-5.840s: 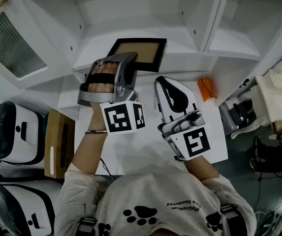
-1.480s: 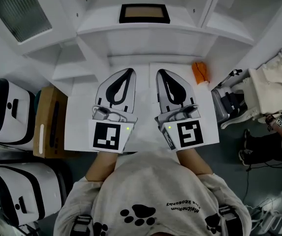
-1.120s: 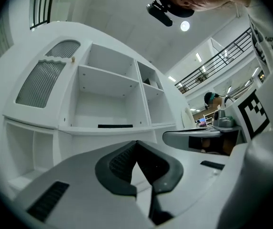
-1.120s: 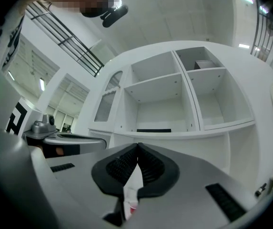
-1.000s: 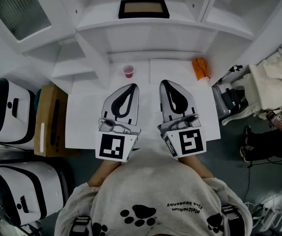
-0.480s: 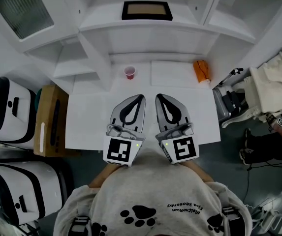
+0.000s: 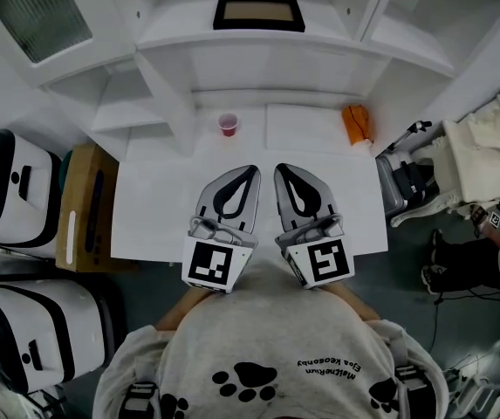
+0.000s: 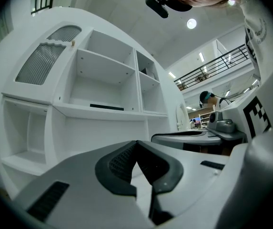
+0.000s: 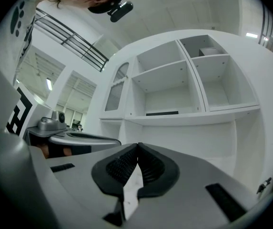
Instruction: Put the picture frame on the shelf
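Picture frame (image 7: pixel 258 13) lies flat on the upper shelf (image 7: pixel 345 49) of the white cabinet, black border with a tan centre, roughly in the middle of the wide compartment. In both gripper views it reads as a thin dark strip on that shelf board. It is well apart from both grippers. Left hand-held gripper (image 7: pixel 250 171): jaws fully closed, ribbed pads meeting at the tips, holding nothing. Right hand-held gripper (image 7: pixel 280 168): same, jaws together, empty. The two sit side by side low over the front half of the white bench (image 7: pixel 345 208), tips angled in toward each other and near one another; I cannot tell whether they touch, or whether they rest on the bench or hover over it. A small red cup (image 7: pixel 227 125) stands upright at the back of the bench, ahead of the left gripper, near the cabinet's upright panel. An orange object (image 7: pixel 357 124) lies at the back right of the bench. A brown box (image 7: pixel 84 208) sits just beside the bench's left edge.
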Tool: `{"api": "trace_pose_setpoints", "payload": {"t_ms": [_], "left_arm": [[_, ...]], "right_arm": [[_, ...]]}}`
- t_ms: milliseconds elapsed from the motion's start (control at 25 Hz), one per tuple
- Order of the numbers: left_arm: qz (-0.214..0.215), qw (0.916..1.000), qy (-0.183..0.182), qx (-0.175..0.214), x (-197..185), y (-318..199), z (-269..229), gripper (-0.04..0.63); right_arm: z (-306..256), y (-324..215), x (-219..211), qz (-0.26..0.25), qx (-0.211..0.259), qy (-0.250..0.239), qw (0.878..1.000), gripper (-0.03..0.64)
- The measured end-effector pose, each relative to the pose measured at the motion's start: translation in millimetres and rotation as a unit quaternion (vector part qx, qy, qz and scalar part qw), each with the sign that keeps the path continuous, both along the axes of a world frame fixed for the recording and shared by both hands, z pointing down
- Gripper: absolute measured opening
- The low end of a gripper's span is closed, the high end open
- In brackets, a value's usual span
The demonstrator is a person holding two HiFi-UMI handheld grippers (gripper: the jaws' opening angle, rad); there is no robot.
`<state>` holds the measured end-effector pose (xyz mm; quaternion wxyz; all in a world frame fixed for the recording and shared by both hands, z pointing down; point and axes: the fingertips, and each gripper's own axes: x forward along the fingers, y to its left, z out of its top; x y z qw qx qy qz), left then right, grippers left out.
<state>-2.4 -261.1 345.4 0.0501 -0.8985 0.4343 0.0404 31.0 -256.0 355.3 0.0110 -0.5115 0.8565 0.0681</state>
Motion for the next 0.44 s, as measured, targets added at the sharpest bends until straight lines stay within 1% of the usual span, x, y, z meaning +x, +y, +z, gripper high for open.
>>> {"api": "trace_pose_setpoints", "payload": {"t_ms": [320,440], "left_arm": [[-0.003,1.0000,0.004,0.002,18,3,3,0.018],[-0.006,1.0000,0.008,0.001,24,5,6,0.018]], "right_arm": [[-2,2,18,-0.007,0.010,0.001,1.000,0.034],[-5,4,24,-0.008,0.018,-0.013,1.000,0.033]]}}
